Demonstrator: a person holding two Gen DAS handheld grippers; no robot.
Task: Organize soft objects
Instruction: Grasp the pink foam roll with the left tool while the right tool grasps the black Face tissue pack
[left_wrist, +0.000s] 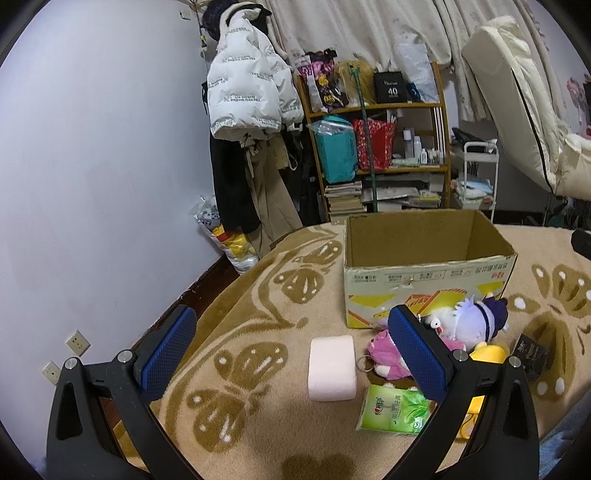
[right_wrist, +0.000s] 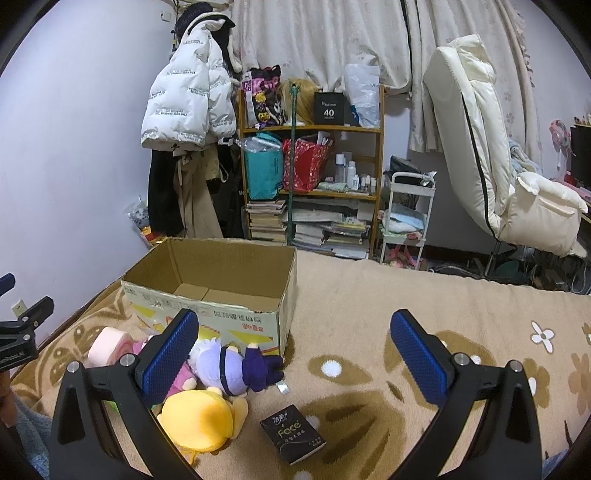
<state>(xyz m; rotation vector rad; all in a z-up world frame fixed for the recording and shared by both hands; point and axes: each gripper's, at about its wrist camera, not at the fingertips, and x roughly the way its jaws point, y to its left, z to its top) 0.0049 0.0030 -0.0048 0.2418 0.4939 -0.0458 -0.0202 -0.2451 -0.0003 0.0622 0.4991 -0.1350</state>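
An open cardboard box (left_wrist: 428, 269) (right_wrist: 218, 291) stands empty on a beige patterned blanket (left_wrist: 258, 332). In front of it lie a pink foam block (left_wrist: 331, 368) (right_wrist: 107, 345), a green tissue pack (left_wrist: 393, 409), a pink plush (left_wrist: 386, 356), a purple-and-white plush (left_wrist: 476, 321) (right_wrist: 229, 369), a yellow plush (right_wrist: 201, 417) and a black tissue pack (right_wrist: 291, 434) (left_wrist: 532, 354). My left gripper (left_wrist: 291, 350) hovers open above the foam block. My right gripper (right_wrist: 295, 354) is open above the blanket, right of the plushes, holding nothing.
A wall runs along the left, with sockets (left_wrist: 77, 341) low down. Behind the bed stand a cluttered wooden shelf (left_wrist: 373, 140), hanging coats (left_wrist: 247, 99), a white trolley (right_wrist: 406, 218) and a folded cream mattress (right_wrist: 480, 147).
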